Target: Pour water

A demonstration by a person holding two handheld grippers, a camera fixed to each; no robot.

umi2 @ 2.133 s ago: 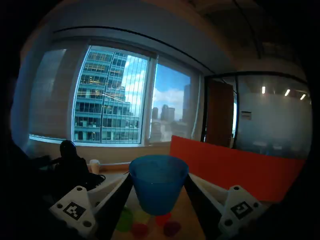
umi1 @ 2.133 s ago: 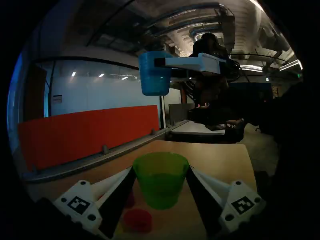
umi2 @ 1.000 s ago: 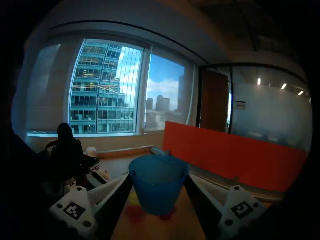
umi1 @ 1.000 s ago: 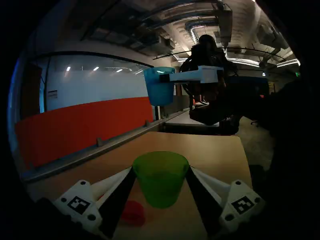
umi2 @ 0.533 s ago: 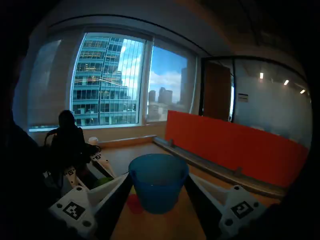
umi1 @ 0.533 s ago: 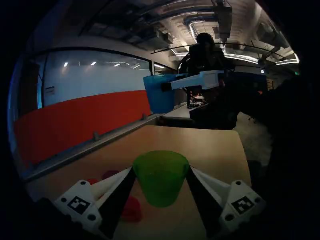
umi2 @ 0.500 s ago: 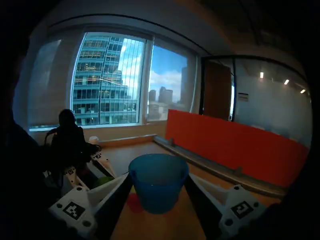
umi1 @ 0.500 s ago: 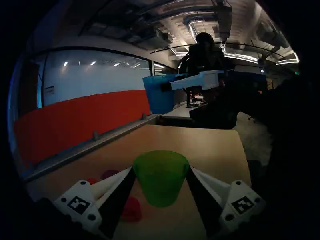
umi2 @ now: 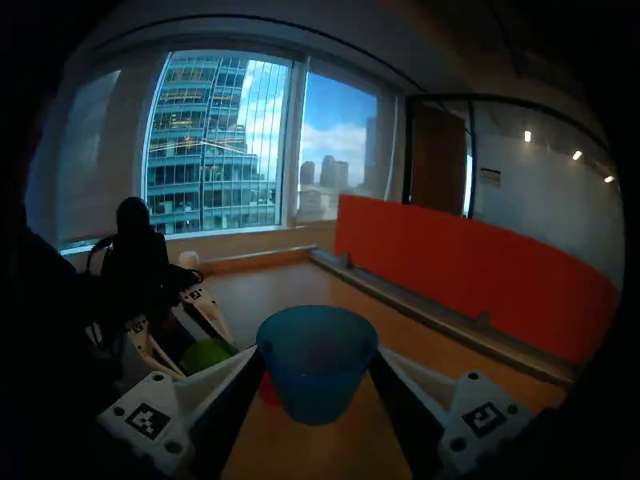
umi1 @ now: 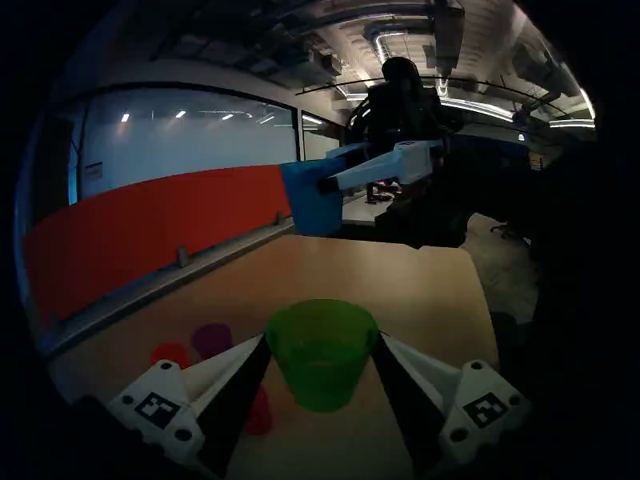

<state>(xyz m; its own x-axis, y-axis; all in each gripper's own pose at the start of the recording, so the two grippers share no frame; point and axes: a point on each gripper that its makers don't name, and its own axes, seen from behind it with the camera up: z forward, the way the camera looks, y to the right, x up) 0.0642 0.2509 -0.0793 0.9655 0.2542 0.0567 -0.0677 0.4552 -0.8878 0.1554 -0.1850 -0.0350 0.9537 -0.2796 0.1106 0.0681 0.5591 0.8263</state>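
In the left gripper view my left gripper is shut on a green cup, held upright above the wooden table. Farther off, higher up, the right gripper holds a blue cup tipped toward me. In the right gripper view my right gripper is shut on that blue cup, whose mouth faces the camera. Down at the left there, the green cup sits between the left gripper's fingers, held by a person's dark hand.
Small red and purple cups stand on the table at the left, with another red one behind my left finger. An orange partition and rail run along the table's far side. Windows lie beyond.
The blue cup has come lower and tipped further. Both views have pitched downward, showing more table. The green cup now appears in the right gripper view at lower left.
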